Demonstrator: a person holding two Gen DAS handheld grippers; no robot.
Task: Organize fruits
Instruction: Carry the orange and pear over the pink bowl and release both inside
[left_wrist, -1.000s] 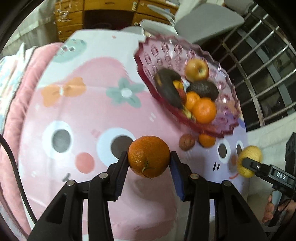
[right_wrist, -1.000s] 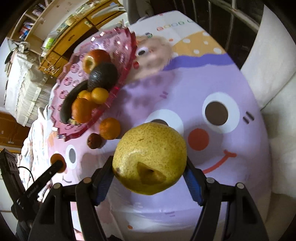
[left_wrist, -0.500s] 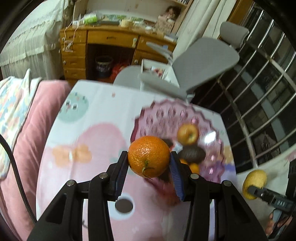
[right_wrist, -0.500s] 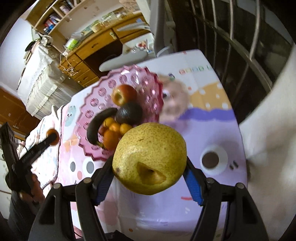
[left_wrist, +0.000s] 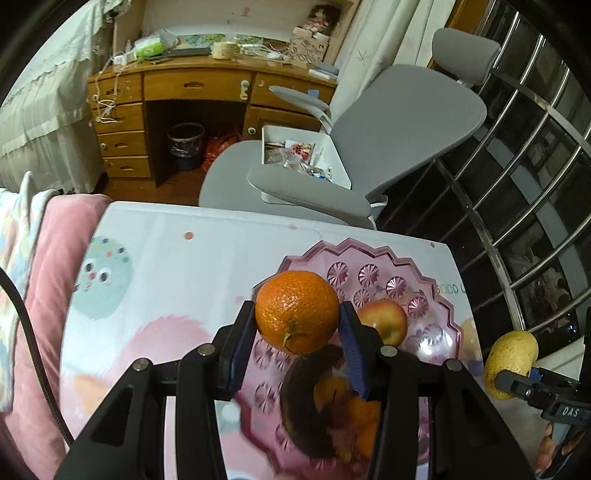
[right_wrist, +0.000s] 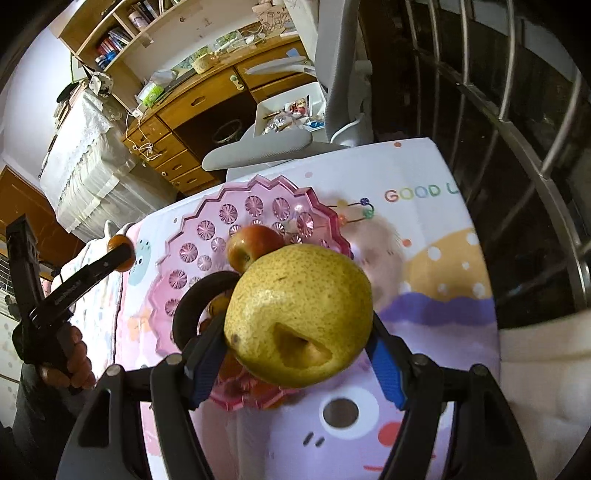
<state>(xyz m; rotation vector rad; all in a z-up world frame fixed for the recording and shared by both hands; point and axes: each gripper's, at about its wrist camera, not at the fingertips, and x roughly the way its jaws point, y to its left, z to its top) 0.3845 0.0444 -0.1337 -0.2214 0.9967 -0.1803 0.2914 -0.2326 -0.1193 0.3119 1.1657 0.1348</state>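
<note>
Both tongs are clamped: left gripper (left_wrist: 297, 328) on an orange (left_wrist: 297, 311), right gripper (right_wrist: 297, 354) on a pear (right_wrist: 297, 314); carrying is judged underway; lowering into the pink bowl (right_wrist: 207, 218), frame centre, is needed.

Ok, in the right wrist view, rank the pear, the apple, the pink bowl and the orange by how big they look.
1. Pink bowl: widest, partly hidden.
2. Pear, held in the right gripper: close to the lens, so it looks oversized.
3. Apple.
4. Orange, held in the left gripper: farther off and mostly hidden, so its true size is unsure.

Glossy cut-pattern pink plastic bowl (left_wrist: 373, 275), dimpled matt orange (left_wrist: 297, 311), speckled pear (right_wrist: 299, 314), varnished wooden desk (left_wrist: 195, 86)
</note>
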